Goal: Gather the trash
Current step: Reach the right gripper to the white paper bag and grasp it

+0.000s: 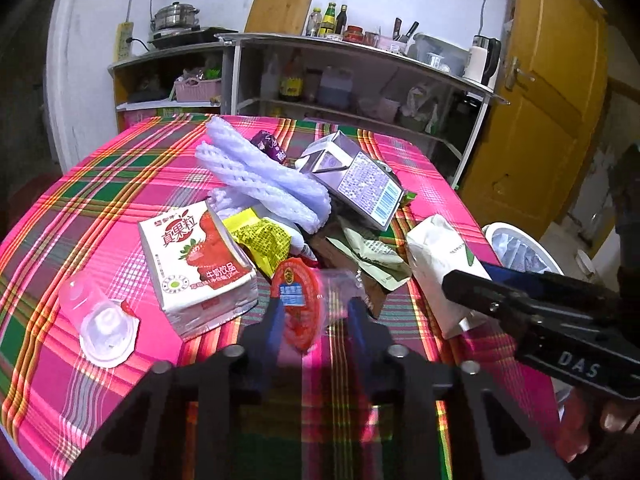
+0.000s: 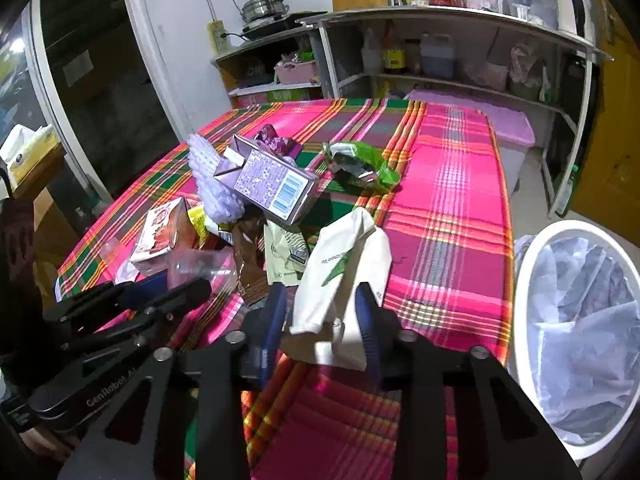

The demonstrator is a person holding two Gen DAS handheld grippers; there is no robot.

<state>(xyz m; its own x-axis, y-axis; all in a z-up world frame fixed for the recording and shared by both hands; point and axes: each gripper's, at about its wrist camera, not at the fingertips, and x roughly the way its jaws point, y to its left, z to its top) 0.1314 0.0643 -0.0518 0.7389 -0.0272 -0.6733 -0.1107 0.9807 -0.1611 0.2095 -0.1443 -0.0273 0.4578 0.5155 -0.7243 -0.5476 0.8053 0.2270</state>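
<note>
Trash lies heaped mid-table on the plaid cloth (image 1: 100,184). Nearest us, our left gripper (image 1: 316,312) is clamped on a clear jelly cup (image 1: 308,300) with a red lid, and our right gripper (image 2: 324,316) is clamped on a white paper pouch (image 2: 344,272). We should keep both grips firm, lift clear, then swing toward the lined bin (image 2: 520,300) beside the table. Farther off sit the strawberry milk carton (image 1: 196,264) and foam netting (image 1: 260,172). Wrappers beneath the pile are hard to identify.

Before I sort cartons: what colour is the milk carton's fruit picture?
Red strawberries on the milk carton, clearest in the left wrist view.
</note>
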